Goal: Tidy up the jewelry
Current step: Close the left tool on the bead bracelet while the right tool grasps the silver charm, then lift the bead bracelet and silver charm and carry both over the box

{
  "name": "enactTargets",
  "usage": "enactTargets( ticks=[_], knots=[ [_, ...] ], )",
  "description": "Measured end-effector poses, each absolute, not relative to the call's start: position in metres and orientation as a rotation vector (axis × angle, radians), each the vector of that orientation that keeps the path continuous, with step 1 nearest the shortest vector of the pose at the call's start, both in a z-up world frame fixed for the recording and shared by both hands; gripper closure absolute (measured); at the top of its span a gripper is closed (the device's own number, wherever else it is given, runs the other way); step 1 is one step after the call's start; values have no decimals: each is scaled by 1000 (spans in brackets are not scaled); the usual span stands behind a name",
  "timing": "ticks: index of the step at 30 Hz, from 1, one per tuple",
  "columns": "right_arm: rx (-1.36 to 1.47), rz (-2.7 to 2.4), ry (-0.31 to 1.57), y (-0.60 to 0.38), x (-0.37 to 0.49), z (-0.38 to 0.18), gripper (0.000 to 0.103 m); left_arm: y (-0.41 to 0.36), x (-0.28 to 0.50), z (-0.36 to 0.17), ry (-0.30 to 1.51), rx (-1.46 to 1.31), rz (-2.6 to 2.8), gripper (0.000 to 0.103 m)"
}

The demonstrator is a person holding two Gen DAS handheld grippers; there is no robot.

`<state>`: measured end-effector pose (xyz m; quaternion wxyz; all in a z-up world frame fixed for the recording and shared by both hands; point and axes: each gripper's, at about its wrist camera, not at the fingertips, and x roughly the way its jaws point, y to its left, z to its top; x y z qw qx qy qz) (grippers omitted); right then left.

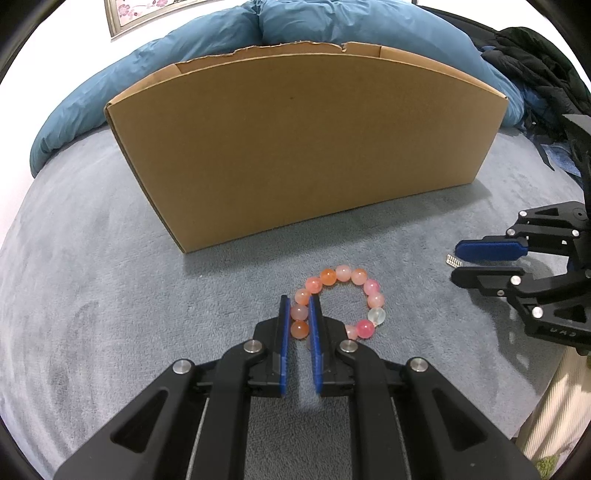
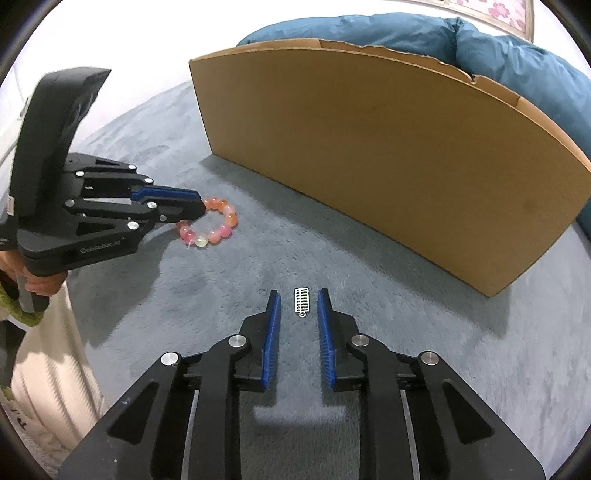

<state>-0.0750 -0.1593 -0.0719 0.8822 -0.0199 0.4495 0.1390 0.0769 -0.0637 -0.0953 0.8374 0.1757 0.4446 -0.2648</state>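
Note:
A bracelet of pink and orange beads lies on the grey bedspread in front of a cardboard box. My left gripper is closed on the bracelet's left side, with beads pinched between its blue pads. The bracelet also shows in the right wrist view, held by the left gripper. A small silver pendant lies flat on the bedspread between the spread fingers of my right gripper, which is open and not touching it. The right gripper and the pendant also show in the left wrist view.
The open-topped box stands close behind both pieces. A blue duvet is piled behind it. Dark clothing lies at the far right. The bed's edge and a pale valance are at the left of the right wrist view.

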Motion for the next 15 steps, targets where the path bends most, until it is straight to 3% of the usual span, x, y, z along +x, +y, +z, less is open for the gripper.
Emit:
enactTargets(
  ticks=[9, 15],
  knots=[
    [-91, 268, 933, -152, -74, -75, 97, -63, 77, -95, 941, 371, -559, 94],
    [-77, 265, 927, -155, -78, -71, 98, -63, 77, -95, 941, 373, -559, 94]
  ],
)
